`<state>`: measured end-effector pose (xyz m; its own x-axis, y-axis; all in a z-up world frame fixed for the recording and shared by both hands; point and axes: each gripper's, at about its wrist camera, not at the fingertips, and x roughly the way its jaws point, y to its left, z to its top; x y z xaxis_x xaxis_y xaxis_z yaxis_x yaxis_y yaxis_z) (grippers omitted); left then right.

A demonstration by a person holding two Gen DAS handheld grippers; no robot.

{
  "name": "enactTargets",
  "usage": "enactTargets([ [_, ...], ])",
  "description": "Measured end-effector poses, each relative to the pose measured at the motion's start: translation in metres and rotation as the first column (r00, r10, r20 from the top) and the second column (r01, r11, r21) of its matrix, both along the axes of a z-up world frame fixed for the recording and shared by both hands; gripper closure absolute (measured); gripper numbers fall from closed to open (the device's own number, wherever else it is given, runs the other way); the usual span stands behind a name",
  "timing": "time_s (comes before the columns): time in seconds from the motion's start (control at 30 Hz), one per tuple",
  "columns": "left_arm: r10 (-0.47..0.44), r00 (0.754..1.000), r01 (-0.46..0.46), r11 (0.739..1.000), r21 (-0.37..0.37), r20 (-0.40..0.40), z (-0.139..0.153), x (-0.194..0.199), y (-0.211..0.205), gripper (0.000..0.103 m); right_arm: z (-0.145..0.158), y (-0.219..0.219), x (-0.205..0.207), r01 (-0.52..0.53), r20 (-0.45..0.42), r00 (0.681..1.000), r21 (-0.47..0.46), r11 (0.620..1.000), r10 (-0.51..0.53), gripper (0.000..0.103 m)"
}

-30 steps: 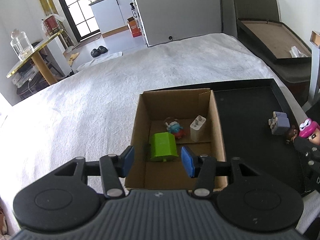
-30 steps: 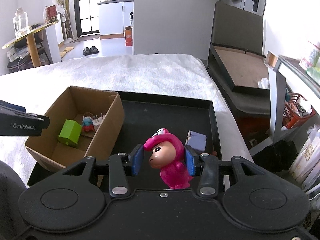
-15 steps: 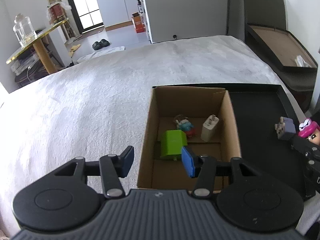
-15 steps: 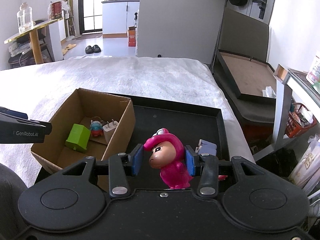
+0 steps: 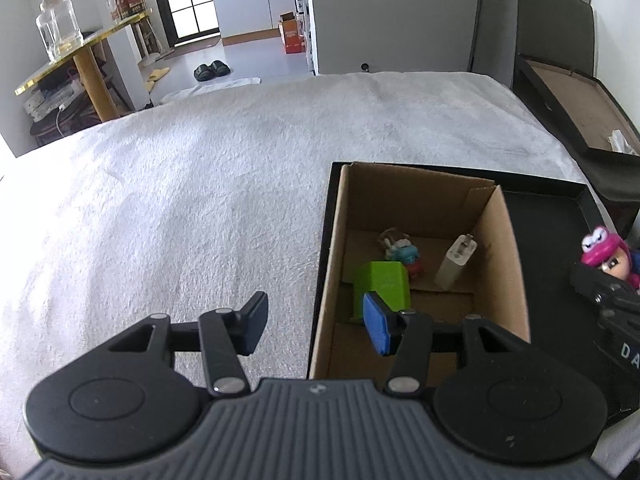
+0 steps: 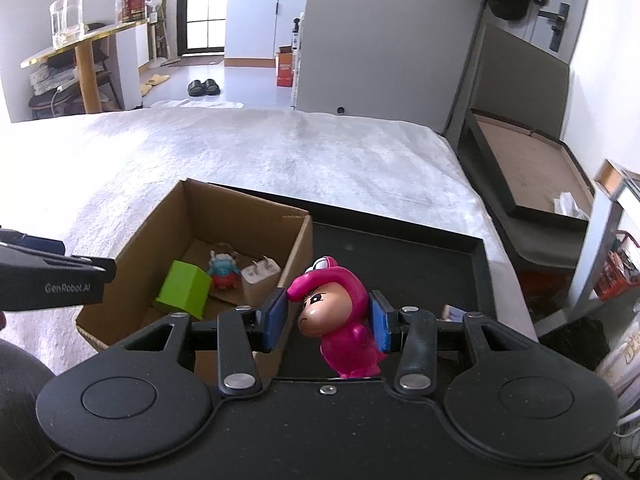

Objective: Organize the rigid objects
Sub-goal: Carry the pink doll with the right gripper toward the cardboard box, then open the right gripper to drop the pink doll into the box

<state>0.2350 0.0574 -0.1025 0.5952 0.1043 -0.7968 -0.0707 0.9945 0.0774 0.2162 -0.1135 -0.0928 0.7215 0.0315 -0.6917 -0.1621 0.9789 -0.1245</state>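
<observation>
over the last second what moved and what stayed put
The right claw, shut on the pink hooded toy figure, has carried it left toward the brown cardboard box. The empty, open left claw slid off the box to its left edge. The green block, small blue figure and white charger inside stayed put.

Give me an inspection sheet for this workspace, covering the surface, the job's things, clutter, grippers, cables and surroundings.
Surface: white textured cover with a black tray lying on it.
Job's things: cardboard box on the tray holds a green block, a small blue figure and a white charger. A pink figurine is in the right gripper. A pale purple item, mostly hidden, lies on the tray.
Clutter: nothing seen on the cover.
Grippers: left gripper open, empty, over the box's near left edge. Right gripper shut on the pink figurine.
Cables: a white one under the side table.
Surroundings: side table with glass jar, slippers on the floor.
</observation>
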Motion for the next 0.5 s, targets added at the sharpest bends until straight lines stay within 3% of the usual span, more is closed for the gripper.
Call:
enactTargets([
  [0.5,-0.007,0.999,0.005,0.999,-0.041,-0.036,-0.027,0.012,0.01,0.053,-0.013,0.037,0.027,-0.06,-0.04,0.997,-0.011,0.998,0.059,0.06],
])
